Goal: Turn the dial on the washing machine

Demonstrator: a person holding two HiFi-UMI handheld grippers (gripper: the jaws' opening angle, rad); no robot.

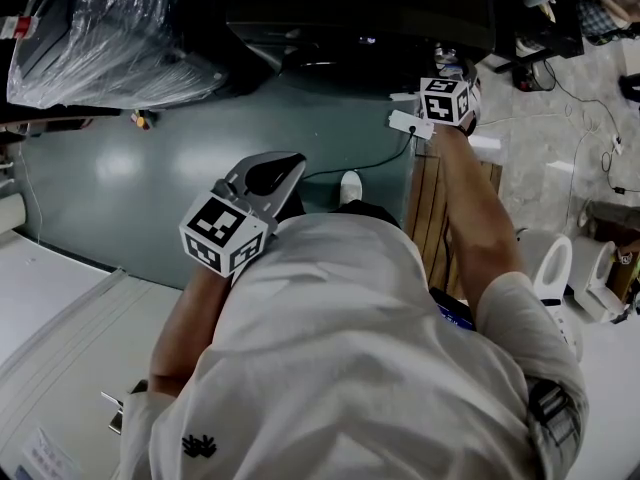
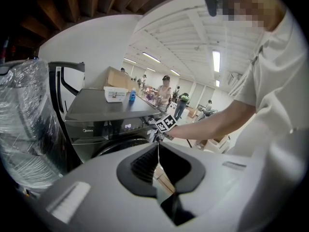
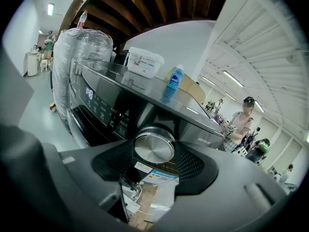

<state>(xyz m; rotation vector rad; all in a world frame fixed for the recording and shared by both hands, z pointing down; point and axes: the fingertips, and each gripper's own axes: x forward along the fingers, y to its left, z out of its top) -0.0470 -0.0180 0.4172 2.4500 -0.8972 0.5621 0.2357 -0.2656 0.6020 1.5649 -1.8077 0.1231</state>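
The dark washing machine (image 1: 360, 8) stands at the top of the head view, with its lit panel (image 3: 96, 100) in the right gripper view. Its round silver dial (image 3: 154, 147) sits between the pads of my right gripper (image 3: 154, 153), whose jaws press it on both sides. In the head view that right gripper (image 1: 447, 96) reaches the machine's front, arm stretched out. My left gripper (image 1: 268, 173) hangs back over the green floor, shut and holding nothing. From the left gripper (image 2: 158, 153) I see the machine (image 2: 111, 124) and the right gripper's marker cube (image 2: 166, 123) at it.
A plastic-wrapped appliance (image 1: 100, 28) stands left of the machine. A white tub (image 3: 145, 62) and a blue bottle (image 3: 175, 81) rest on the machine's top. A white power strip (image 1: 410, 125) and a wooden pallet (image 1: 430, 208) lie below the right gripper. People stand far behind (image 3: 241, 124).
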